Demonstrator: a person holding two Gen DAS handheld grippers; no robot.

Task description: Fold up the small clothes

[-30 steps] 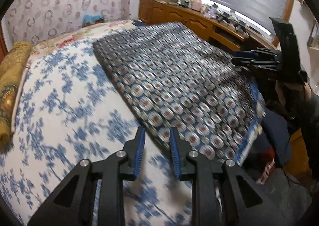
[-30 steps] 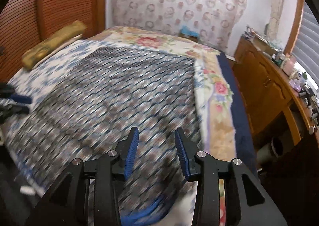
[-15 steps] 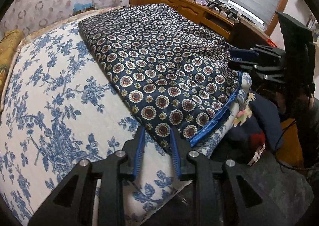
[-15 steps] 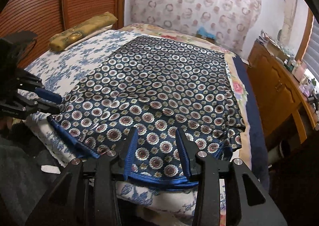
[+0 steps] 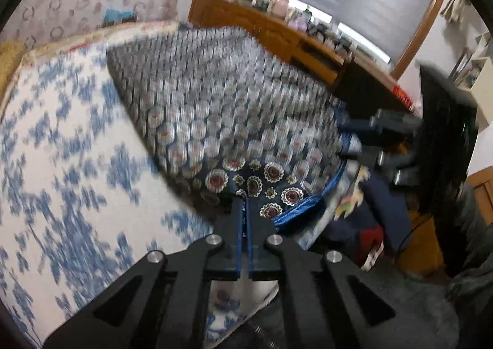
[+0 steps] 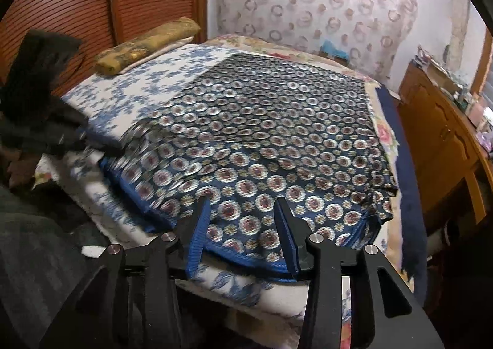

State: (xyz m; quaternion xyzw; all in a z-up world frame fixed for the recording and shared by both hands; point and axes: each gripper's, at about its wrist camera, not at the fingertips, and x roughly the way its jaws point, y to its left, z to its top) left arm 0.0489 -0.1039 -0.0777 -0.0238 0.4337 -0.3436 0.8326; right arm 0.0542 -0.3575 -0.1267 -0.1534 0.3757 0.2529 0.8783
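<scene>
No real containers in view; the only thing bearing anything is the bed, blue-floral sheet on top, with the navy medallion-print cloth spread flat across its right half and its blue-trimmed near edge hanging at the bed's front edge. A rolled gold cushion sits at the far left by the wooden slatted wall. Wooden dresser along the right, cluttered top, too blurred to itemise. Left gripper: jaws pressed together on the cloth's near-left corner, fabric pinched between the pads. Right gripper: jaws spread and just been opening further, straddling the near edge of the cloth, pads not pressing on it. Versus half a second back: left jaws were apart just beside that corner, now clamped on it; left view has gone motion-blurred except the patch right at the tips. Cloth otherwise lies where it was.
</scene>
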